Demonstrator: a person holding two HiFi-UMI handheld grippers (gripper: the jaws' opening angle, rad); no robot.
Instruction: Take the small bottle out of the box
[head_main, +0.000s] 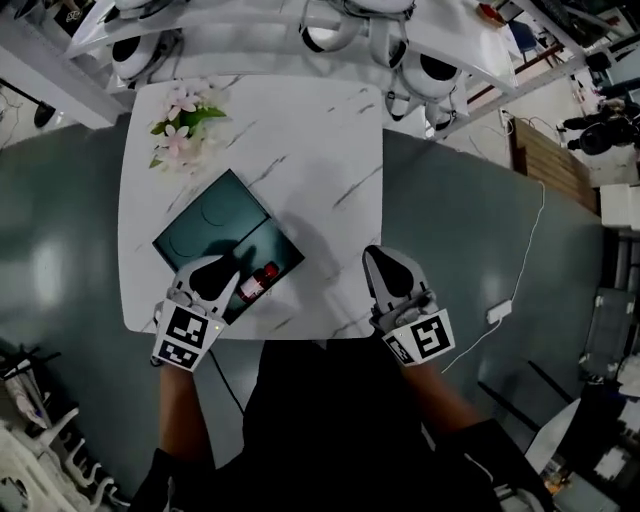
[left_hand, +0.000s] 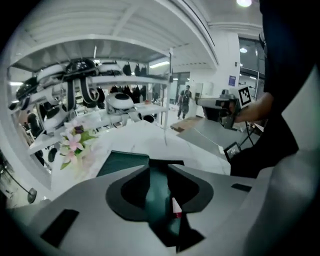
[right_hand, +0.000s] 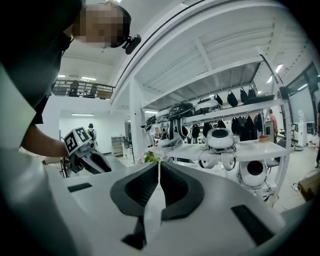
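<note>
A dark teal box (head_main: 215, 225) lies open on the white marble table (head_main: 300, 150). In its near corner lies the small bottle (head_main: 256, 284), brown with a red cap. My left gripper (head_main: 222, 268) hangs over the box's near edge, just left of the bottle. In the left gripper view its jaws (left_hand: 159, 167) stand a little apart. Through the gap show the teal box (left_hand: 122, 162) and a bit of the bottle (left_hand: 176, 207), below them and not pinched. My right gripper (head_main: 382, 262) is over the table's near right part, and its jaws (right_hand: 159, 165) are shut and empty.
A bunch of pink and white flowers (head_main: 180, 125) lies at the table's far left corner. White shelving with robot heads (head_main: 420, 70) stands beyond the far edge. A cable and a power strip (head_main: 497, 312) lie on the grey floor to the right.
</note>
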